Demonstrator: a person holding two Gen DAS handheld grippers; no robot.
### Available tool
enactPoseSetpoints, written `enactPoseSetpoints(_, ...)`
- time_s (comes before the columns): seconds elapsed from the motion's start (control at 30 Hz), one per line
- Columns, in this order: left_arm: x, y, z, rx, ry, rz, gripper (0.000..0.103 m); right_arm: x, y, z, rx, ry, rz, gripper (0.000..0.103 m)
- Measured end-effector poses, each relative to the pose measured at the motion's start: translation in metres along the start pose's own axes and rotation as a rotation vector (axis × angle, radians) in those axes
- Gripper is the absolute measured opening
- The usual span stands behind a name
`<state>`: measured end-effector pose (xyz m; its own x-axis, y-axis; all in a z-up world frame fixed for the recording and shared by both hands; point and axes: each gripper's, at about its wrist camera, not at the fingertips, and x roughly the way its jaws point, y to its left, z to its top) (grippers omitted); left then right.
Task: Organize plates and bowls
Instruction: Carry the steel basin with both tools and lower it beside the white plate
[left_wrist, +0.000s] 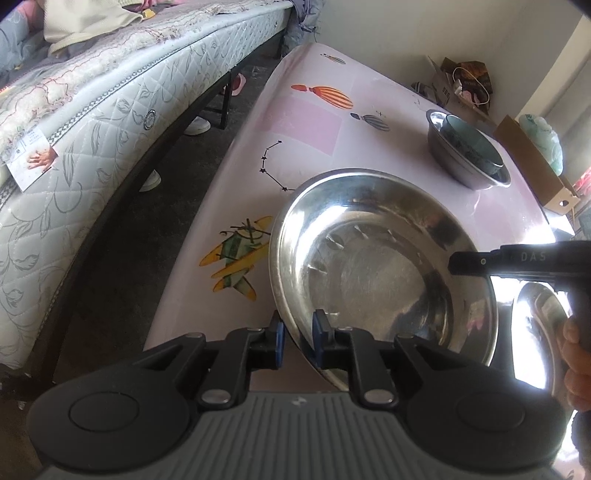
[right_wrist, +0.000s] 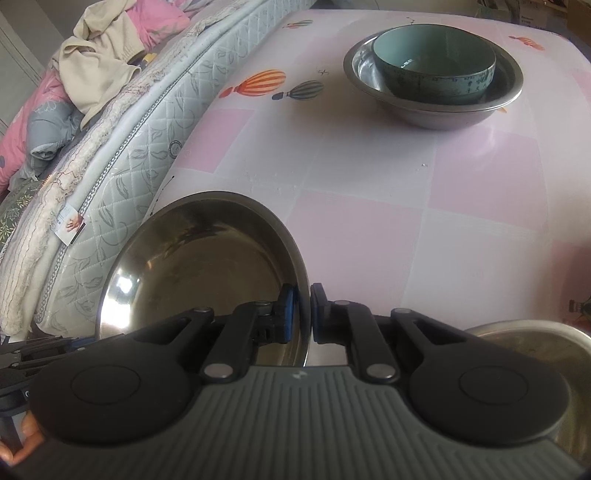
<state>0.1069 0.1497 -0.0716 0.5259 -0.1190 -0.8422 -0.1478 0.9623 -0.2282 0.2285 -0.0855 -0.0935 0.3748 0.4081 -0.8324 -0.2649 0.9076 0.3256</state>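
We hold one big shiny metal bowl (left_wrist: 380, 258) with both of our grabbers. Our left gripper (left_wrist: 298, 341) is clamped on the bowl's near left rim, one blue pad on each side. Our right gripper (right_wrist: 300, 314) is clamped on the bowl's right rim the same way. The big bowl is tipped up, and nothing is inside it but shiny light.

Farther back on the table sits a smaller metal bowl (right_wrist: 432, 107). A blue-green bowl (right_wrist: 434, 61) sits inside it. That blue-green bowl looks empty too.

Another shiny metal dish (right_wrist: 532, 334) peeks out at the near right, close beside our right grabber. We cannot tell what is in it.

The table (right_wrist: 369, 206) has a pink and white checked cover with striped balloons (right_wrist: 260, 83) and a yellow plane (left_wrist: 236, 254) drawn on it.

Beside the table is a bed with a quilted mattress (left_wrist: 110, 147). Cream clothes (right_wrist: 98, 74) and pink bedding lie on top. Cardboard boxes (left_wrist: 532, 162) stand past the far end of the table.
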Motion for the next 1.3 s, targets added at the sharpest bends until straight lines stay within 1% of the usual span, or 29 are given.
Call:
enactPoseSetpoints(0.27,-0.004,-0.001,0.002,0.011,-0.011,0.011,0.017,-0.001,0.0,0.001,0.022,0.007,0.009,0.009)
enactPoseSetpoints(0.5,-0.011,-0.002,0.002,0.012,-0.031,0.013,0.018,-0.007,0.003,0.004,0.012,-0.007,0.017,0.009)
enactPoseSetpoints(0.77,-0.02,-0.005,0.001,0.037,-0.069,0.022,0.018,-0.013,0.003,0.002,0.007,-0.021,0.024,0.009)
enactPoseSetpoints(1.3,-0.028,-0.012,0.001,0.065,-0.097,0.019,0.019,-0.029,0.002,0.0,-0.005,-0.056,0.026,0.009)
